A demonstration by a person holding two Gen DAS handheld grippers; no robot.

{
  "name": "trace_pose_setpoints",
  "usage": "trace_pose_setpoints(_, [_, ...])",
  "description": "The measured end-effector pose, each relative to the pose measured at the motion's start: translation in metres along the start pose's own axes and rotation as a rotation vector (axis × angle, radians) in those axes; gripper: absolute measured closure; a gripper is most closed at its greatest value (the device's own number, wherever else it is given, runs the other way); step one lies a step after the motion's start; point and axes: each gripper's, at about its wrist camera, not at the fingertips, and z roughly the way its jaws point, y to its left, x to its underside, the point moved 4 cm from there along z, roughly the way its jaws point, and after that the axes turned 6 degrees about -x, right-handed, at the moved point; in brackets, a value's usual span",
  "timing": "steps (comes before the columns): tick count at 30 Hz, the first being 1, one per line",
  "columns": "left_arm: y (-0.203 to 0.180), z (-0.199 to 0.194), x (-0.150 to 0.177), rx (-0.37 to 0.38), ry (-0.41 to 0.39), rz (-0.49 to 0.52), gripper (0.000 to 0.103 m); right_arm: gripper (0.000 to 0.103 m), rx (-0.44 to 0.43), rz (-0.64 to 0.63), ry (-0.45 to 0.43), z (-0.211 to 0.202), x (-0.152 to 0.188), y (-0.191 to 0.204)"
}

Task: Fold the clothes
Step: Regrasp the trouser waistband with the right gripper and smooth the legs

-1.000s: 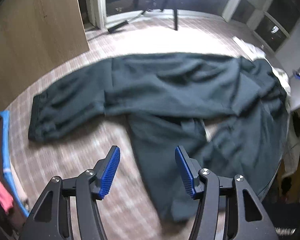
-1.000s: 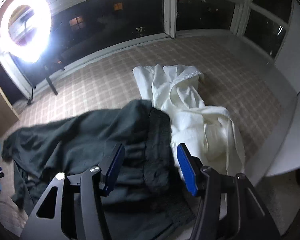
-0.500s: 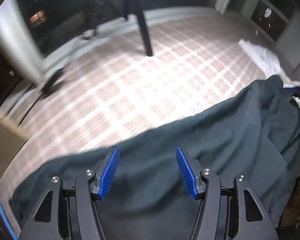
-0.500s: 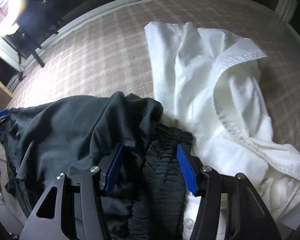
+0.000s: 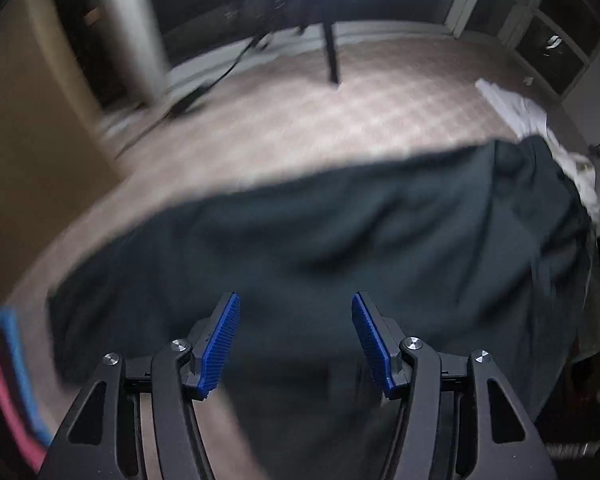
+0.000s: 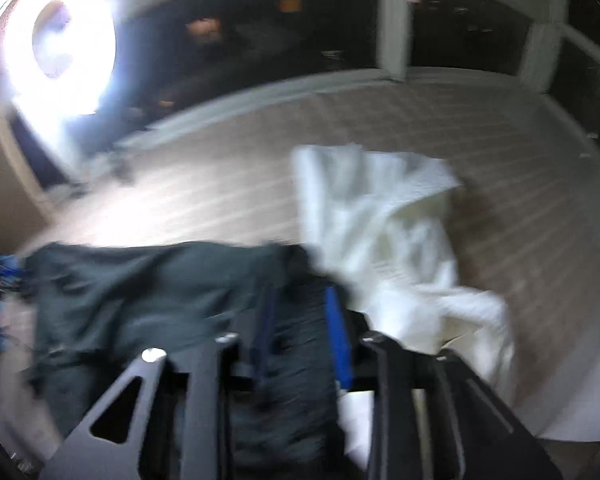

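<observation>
Dark green trousers (image 5: 340, 240) lie spread across the checked surface (image 5: 300, 128); the picture is blurred. My left gripper (image 5: 296, 336) hovers over the cloth, open, and nothing sits between its blue pads. In the right wrist view the same trousers (image 6: 148, 292) stretch away to the left. My right gripper (image 6: 300, 320) is at their gathered waistband, jaws closing, with the dark bunched fabric pinched between the pads. A white garment (image 6: 388, 240) lies crumpled just right of that gripper and touches the trousers.
A bright ring light (image 6: 60, 44) stands by dark windows at the back, its stand leg (image 5: 332, 52) on the surface. A wooden panel (image 5: 28, 120) rises at the left. Something blue and pink (image 5: 8, 360) sits at the left edge. The white garment (image 5: 516, 108) lies far right.
The right jaws narrowed onto the dark waistband, and that view tilted up toward the windows. The left view swung across the trousers and back; its jaws stayed apart.
</observation>
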Motion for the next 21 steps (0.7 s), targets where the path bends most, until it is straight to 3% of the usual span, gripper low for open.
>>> trace_pose_setpoints(3, [0.012,-0.02,0.065,-0.035,0.053,-0.076,0.044,0.071,-0.133,-0.03,-0.021,-0.025,0.011,0.038])
trace_pose_setpoints(6, [0.022,-0.011,0.099,-0.082,0.083,-0.12,0.04,0.069,-0.237,-0.015,-0.053,-0.039,0.023,0.063])
trace_pose_setpoints(10, [0.037,0.033,0.107,-0.106,0.114,-0.186,0.04,0.067,-0.331,-0.05,0.031,-0.009,0.048,0.115])
trace_pose_setpoints(12, [0.041,0.052,0.103,-0.086,0.121,-0.222,0.04,0.067,-0.324,-0.094,0.094,0.014,0.064,0.141])
trace_pose_setpoints(15, [0.032,0.069,0.097,-0.052,0.12,-0.212,0.04,0.067,-0.359,-0.146,0.166,0.032,0.087,0.177])
trace_pose_setpoints(17, [0.022,0.071,0.093,-0.079,0.094,-0.174,0.043,0.067,-0.377,-0.175,0.181,0.033,0.097,0.191])
trace_pose_setpoints(18, [0.016,0.07,0.091,-0.079,0.08,-0.156,0.055,0.067,-0.379,-0.19,0.181,0.03,0.102,0.197])
trace_pose_setpoints(19, [0.011,0.068,0.09,-0.066,0.063,-0.143,0.077,0.067,-0.376,-0.195,0.175,0.027,0.105,0.199])
trace_pose_setpoints(21, [0.003,0.062,0.09,-0.031,0.042,-0.139,0.101,0.067,-0.371,-0.195,0.162,0.023,0.107,0.2])
